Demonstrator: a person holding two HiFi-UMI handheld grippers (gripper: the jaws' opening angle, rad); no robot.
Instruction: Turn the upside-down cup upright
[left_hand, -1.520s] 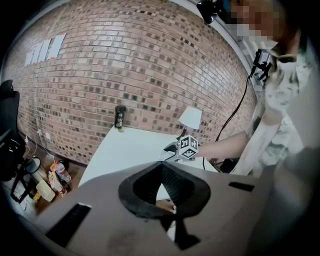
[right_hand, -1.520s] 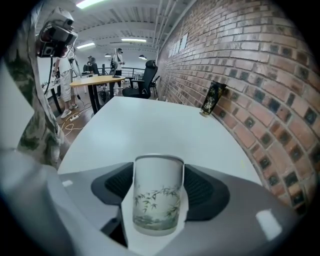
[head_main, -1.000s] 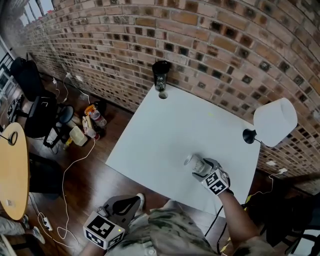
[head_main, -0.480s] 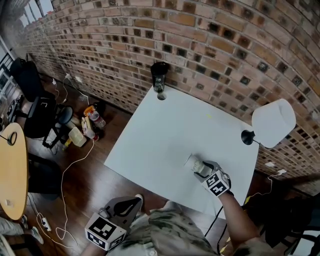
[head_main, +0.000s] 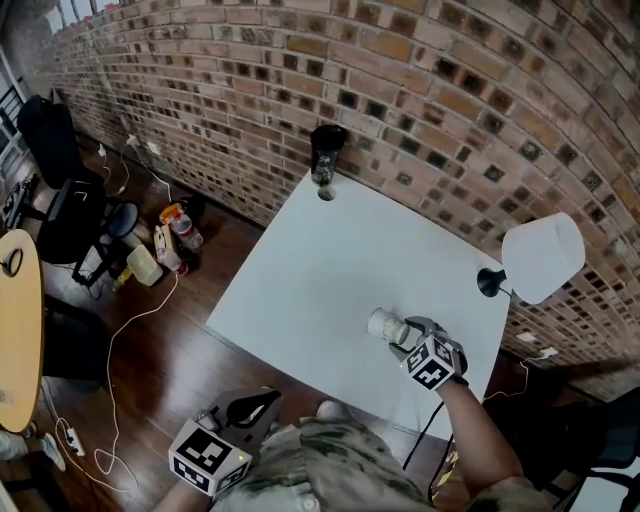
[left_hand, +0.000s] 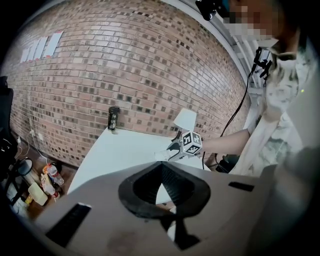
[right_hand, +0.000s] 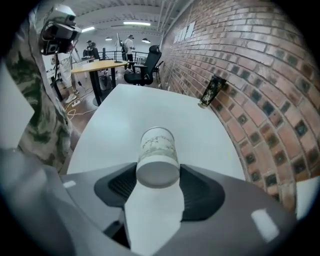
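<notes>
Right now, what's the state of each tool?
Left tool: closed, nothing in it.
Right tool: jaws have just been closing, now clamped on the cup.

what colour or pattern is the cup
The cup is white with a faint grey-green leafy print, clearest in the right gripper view.

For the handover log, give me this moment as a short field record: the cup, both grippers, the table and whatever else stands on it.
cup: white paper cup with green print, tilted, not upright
right gripper: clamped on the cup's near end; jaws have just been closing on it
left gripper: shut, empty, held low off the table's near edge
table: white, against a brick wall
also on table: dark bottle at the far corner; white-shaded lamp at the right edge
</notes>
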